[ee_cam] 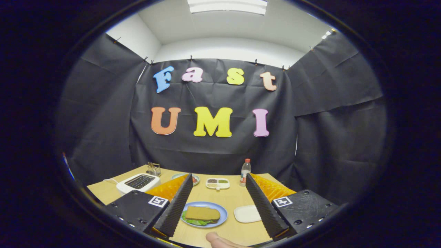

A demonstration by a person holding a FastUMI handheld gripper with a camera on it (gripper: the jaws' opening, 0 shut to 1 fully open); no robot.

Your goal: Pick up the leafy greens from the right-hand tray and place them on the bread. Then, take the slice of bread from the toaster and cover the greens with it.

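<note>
The gripper (217, 203) hangs above a wooden table (237, 230), its fingers spread wide and holding nothing. Between the fingers sits a blue plate (223, 214) carrying a slice of bread (202, 213) laid over leafy greens (195, 222) that peek out beneath it. Just right of the plate lies a white tray (246, 214) with nothing on it. Beyond the fingers are a divided dish (217, 183) of small foods, a bottle (245, 172) and, off to the left, a white toaster (137, 182). A fingertip (220, 240) shows nearest the camera.
</note>
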